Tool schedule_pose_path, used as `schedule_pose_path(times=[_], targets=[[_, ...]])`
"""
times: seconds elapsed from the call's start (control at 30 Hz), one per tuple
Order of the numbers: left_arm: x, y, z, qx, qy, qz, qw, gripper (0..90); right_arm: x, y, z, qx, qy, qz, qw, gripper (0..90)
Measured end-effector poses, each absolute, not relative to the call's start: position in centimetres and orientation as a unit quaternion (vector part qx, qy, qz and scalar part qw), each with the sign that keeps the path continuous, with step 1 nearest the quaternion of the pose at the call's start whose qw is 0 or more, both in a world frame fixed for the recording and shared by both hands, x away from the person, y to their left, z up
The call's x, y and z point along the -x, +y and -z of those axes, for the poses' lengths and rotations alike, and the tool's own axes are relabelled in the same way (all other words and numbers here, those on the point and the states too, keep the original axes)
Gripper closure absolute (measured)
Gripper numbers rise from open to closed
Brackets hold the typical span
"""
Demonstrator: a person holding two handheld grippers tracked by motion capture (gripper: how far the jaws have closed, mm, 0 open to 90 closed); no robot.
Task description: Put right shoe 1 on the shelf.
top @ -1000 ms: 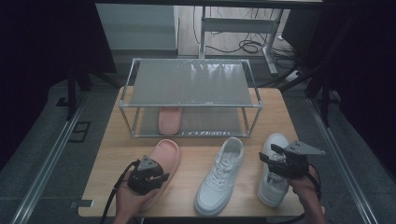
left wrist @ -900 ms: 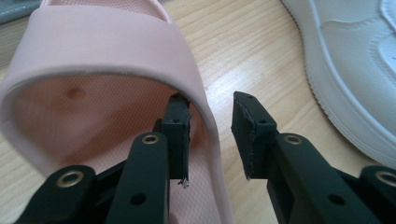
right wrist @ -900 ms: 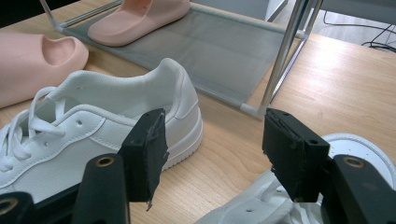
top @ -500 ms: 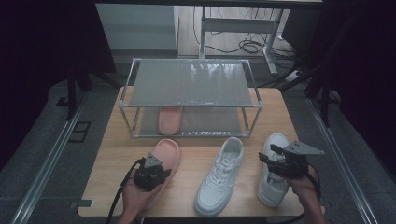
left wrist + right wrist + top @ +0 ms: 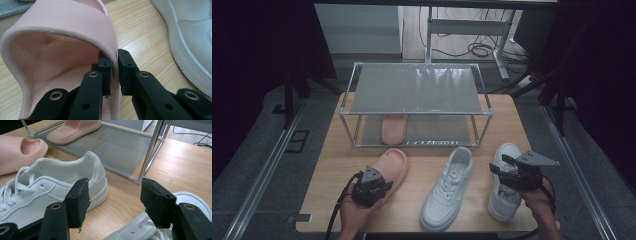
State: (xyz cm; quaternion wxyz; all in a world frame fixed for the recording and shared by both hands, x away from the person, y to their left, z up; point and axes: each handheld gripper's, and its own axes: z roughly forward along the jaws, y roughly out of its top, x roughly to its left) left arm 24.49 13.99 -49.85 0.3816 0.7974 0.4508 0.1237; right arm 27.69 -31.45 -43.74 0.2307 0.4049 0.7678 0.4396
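Pink slide (image 5: pixel 388 167) sits on the wooden table (image 5: pixel 327 170), front left, just ahead of the two-tier rack (image 5: pixel 416 107). Left gripper (image 5: pixel 371 184) is over its heel end, held by the person's left hand (image 5: pixel 352 216). In the left gripper view the jaws are nearly closed and pinch the slide's side wall (image 5: pixel 110 53): one pad inside the shoe, the other outside against the wall. Sole looks to be resting on the table.

Second pink slide (image 5: pixel 393 128) lies on the rack's lower shelf, toe pointing away; also seen in the right gripper view (image 5: pixel 73 128).

Two white sneakers are on the table. Middle sneaker (image 5: pixel 447 187) lies at a slight diagonal between the slide and the right-hand sneaker (image 5: pixel 504 187), apart from both.

Right gripper (image 5: pixel 504 175) hangs above the right-hand sneaker, in the right hand (image 5: pixel 539 197). Its jaws are spread wide with nothing between them; the right gripper view shows table and the rack's corner post through the gap. Right-hand sneaker's opening (image 5: pixel 185 200) is just below the jaws. Middle sneaker's heel (image 5: pixel 92 170) is beside the left pad, not touching.
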Motion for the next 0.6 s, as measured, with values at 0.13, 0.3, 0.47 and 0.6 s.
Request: schedule_pose_path(times=[0.13,0.3,0.47,0.6], targets=[[-24.1,13.9,48.9,-0.796,0.441,-0.129,0.393,83.0,-27.7,-31.5,43.7,-0.405,0.768,-0.439,0.231,40.3],[-24.0,13.2,48.1,-0.797,0.430,-0.132,0.402,83.0,-27.7,-31.4,43.7,-0.405,0.768,-0.439,0.231,40.3],[-24.9,12.0,47.1,-0.797,0.419,-0.136,0.412,82.8,-27.7,-31.5,43.8,-0.405,0.769,-0.438,0.230,40.2],[-25.7,11.2,46.5,-0.798,0.414,-0.138,0.416,82.6,-27.8,-31.3,43.9,-0.403,0.770,-0.437,0.230,40.3]])
